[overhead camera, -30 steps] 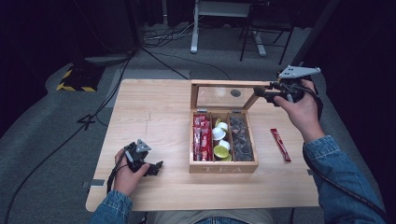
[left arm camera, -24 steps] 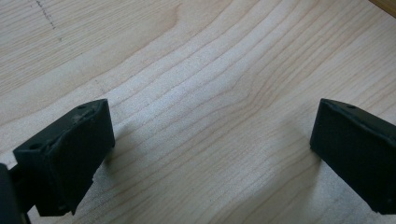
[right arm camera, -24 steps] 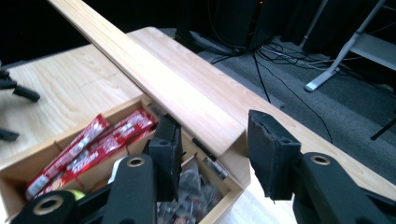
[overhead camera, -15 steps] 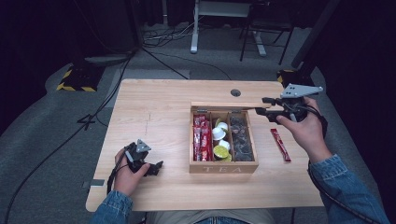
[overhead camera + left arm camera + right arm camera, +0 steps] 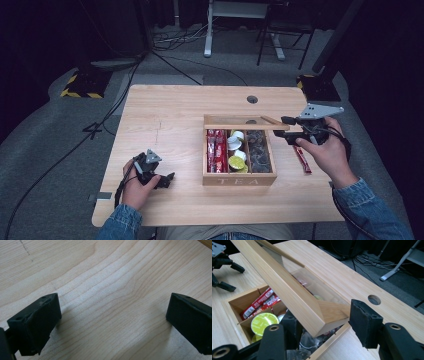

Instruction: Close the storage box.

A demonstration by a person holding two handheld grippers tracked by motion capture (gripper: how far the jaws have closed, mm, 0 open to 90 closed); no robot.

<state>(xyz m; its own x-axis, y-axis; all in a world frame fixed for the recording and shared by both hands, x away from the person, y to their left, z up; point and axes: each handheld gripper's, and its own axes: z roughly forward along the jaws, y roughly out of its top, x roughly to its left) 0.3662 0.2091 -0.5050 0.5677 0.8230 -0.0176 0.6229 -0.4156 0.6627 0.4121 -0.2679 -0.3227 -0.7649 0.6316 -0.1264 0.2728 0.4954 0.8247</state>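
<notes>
On a pale wooden table [image 5: 170,115], the tea box [image 5: 239,179] sits mid-table, its lid [image 5: 287,290] half-lowered. My right gripper [image 5: 286,129], jaws just opening, straddles the lid's corner without pressing it. My left gripper [image 5: 167,179] rests open on bare wood, well apart.

Only thing we can actually read is "TEA" on the front wall of the wooden box [image 5: 239,180]; the packet print is too blurry.
</notes>
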